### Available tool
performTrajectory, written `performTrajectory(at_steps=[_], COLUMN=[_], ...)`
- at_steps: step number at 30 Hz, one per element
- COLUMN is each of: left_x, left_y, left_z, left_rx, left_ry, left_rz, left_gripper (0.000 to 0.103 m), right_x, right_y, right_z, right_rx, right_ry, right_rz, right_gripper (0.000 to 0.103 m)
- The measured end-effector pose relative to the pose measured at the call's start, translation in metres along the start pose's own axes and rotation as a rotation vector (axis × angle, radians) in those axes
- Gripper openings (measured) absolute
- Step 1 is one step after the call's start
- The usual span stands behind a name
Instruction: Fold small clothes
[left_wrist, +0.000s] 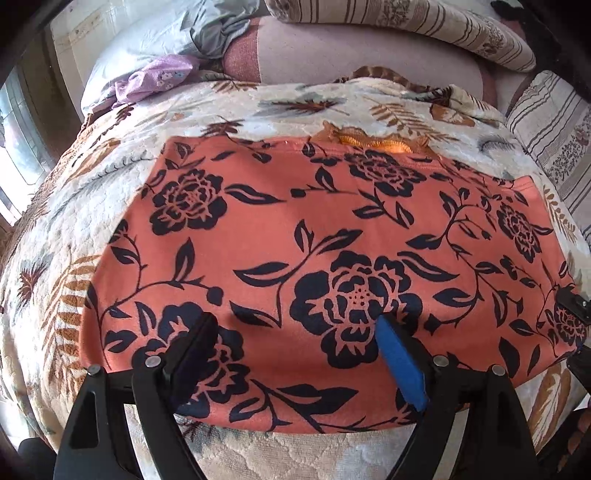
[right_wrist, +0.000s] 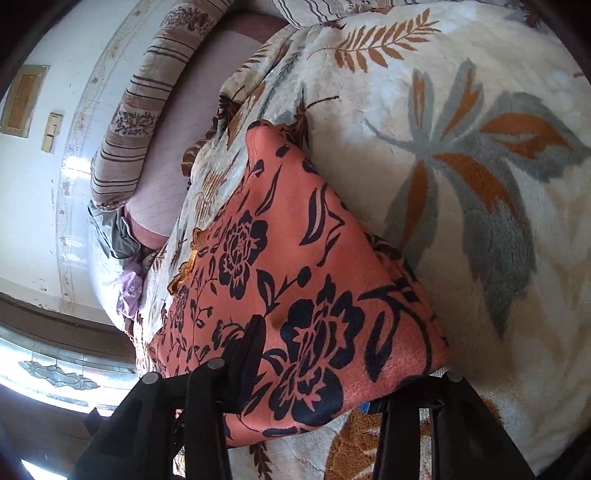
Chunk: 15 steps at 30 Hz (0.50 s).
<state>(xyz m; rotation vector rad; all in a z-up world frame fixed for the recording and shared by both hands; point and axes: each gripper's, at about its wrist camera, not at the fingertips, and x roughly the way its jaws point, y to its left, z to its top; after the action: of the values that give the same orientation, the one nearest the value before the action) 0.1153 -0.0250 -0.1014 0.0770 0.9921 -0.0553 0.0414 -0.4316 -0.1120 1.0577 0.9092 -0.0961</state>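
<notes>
A bed covered by a cream leaf-patterned blanket (left_wrist: 110, 206) fills both views, with striped pillows (left_wrist: 424, 26) and a crumpled lilac cloth (left_wrist: 151, 79) near its head. An orange garment with black flowers (left_wrist: 295, 236) lies spread flat on the blanket. The left tool (left_wrist: 295, 321) hovers over the garment's near edge, jaws spread wide and holding nothing. The right tool (right_wrist: 332, 369) straddles the garment's corner; whether it pinches the cloth cannot be told.
</notes>
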Motion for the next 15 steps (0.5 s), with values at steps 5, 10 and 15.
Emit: performTrajectory(at_steps=[5, 10, 15], left_x=[0.027, 0.026, 0.025], left_y=[0.003, 0.005, 0.004], left_z=[-0.006, -0.001, -0.006], left_rx=[0.036, 0.050, 0.067], left_ry=[0.068, 0.065, 0.033], left_rz=[0.020, 0.007, 0.007], left_gripper=[0.092, 0.093, 0.093], right_x=[0.003, 0.009, 0.013], right_y=[-0.001, 0.012, 0.016], right_z=[0.002, 0.004, 0.004], right_rx=[0.028, -0.025, -0.052], right_ry=[-0.004, 0.003, 0.008], right_rz=[0.031, -0.039, -0.097], right_gripper=[0.060, 0.037, 0.034])
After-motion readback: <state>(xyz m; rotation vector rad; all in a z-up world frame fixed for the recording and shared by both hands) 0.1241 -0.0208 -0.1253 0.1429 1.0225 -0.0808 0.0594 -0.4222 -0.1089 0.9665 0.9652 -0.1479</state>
